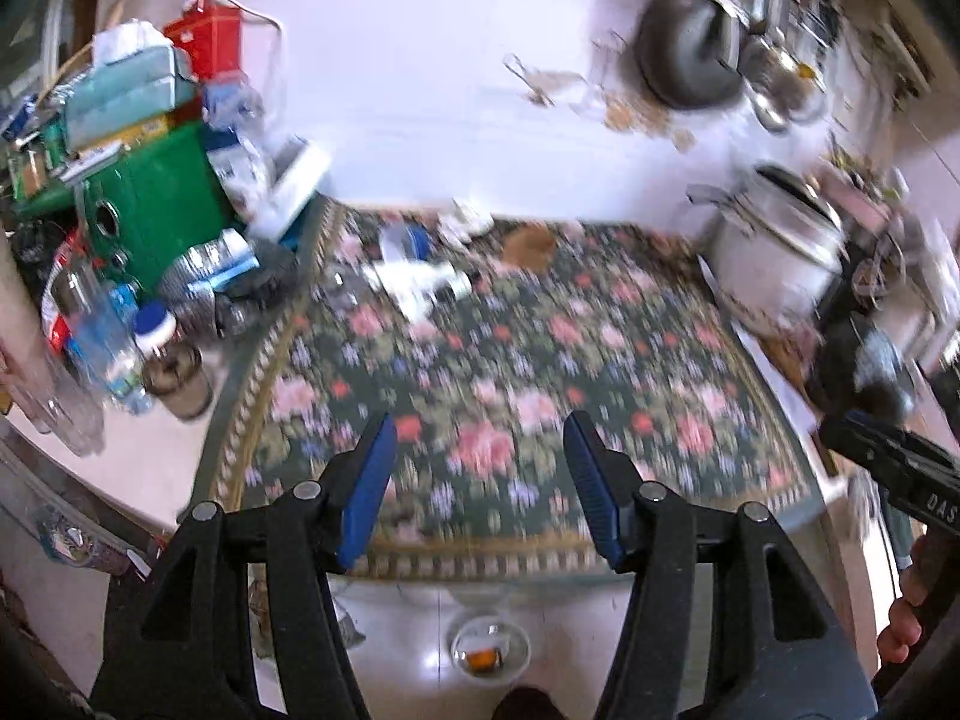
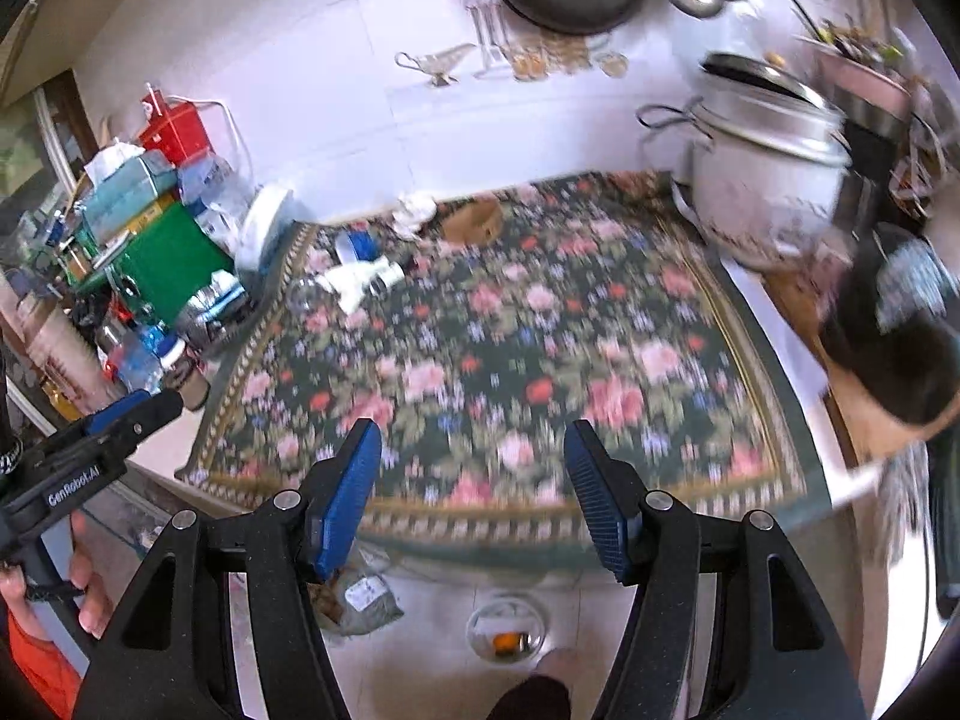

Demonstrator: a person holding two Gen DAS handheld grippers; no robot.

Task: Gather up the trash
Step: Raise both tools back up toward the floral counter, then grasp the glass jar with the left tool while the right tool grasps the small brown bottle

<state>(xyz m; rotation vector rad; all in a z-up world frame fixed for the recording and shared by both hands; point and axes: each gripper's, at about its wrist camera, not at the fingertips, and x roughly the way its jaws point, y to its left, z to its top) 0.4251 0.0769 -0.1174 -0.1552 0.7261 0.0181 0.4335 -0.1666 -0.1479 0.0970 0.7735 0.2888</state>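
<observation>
Left wrist view: both tongs (image 1: 480, 450) (image 2: 474, 456) gape empty above floral rug (image 1: 510, 396); clutter pile (image 1: 150, 198) left, pot (image 1: 774, 246) right.

Left tool (image 1: 480, 450) spread wide, right tool (image 2: 474, 456) likewise

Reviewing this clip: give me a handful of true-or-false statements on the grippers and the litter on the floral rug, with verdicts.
1. Both grippers are open and hold nothing. True: the left gripper and the right gripper each show a wide gap over the floral rug.
2. The litter lies at the rug's far edge. True: a white bottle, a crumpled tissue and a brown paper piece lie there.
3. The right gripper is touching the white bottle. False: it is well short of it.
4. The metal pot stands in the middle of the rug. False: it stands at the far right corner.
</observation>
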